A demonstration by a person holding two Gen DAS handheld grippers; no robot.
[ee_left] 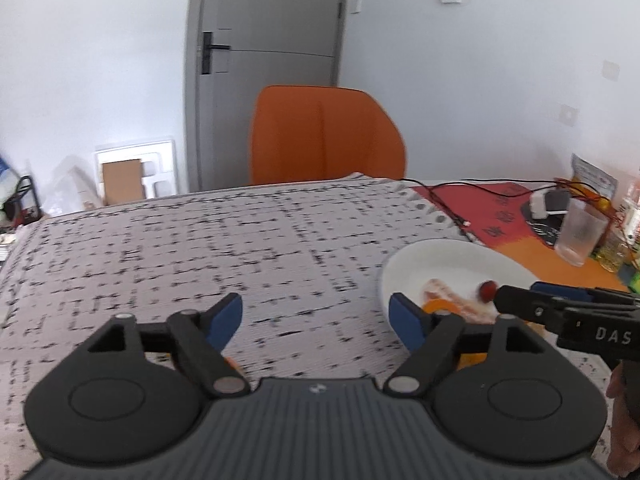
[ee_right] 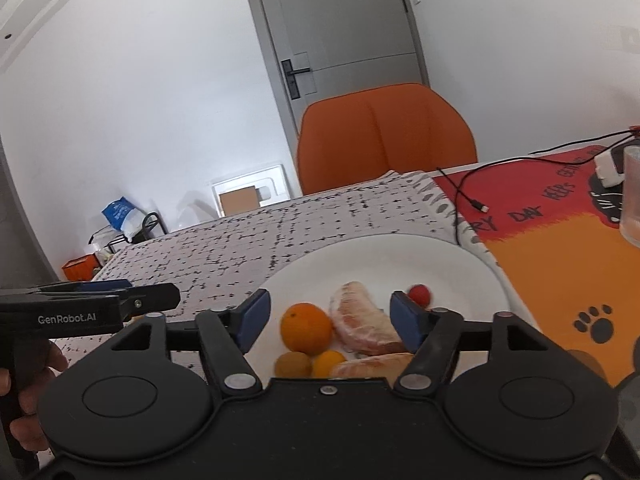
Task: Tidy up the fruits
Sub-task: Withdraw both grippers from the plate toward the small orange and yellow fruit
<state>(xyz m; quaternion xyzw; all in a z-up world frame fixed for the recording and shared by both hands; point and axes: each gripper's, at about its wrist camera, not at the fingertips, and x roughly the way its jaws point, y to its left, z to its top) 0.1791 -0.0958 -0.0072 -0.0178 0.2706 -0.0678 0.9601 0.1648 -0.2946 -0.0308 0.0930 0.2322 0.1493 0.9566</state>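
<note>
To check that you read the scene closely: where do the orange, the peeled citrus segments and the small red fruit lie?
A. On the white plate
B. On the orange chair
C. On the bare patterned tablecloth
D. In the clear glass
A: the orange, the citrus segments and the red fruit all lie on the white plate.

White walls (ee_right: pixel 140 100), grey door (ee_right: pixel 352 28) with black handle (ee_right: pixel 296 74), shut. Orange chair (ee_right: pixel 386 136) pushed to table edge under speckled cloth (ee_left: pixel 200 248). Foam packing (ee_left: pixel 138 172) leaning on wall. Even daylight.
</note>
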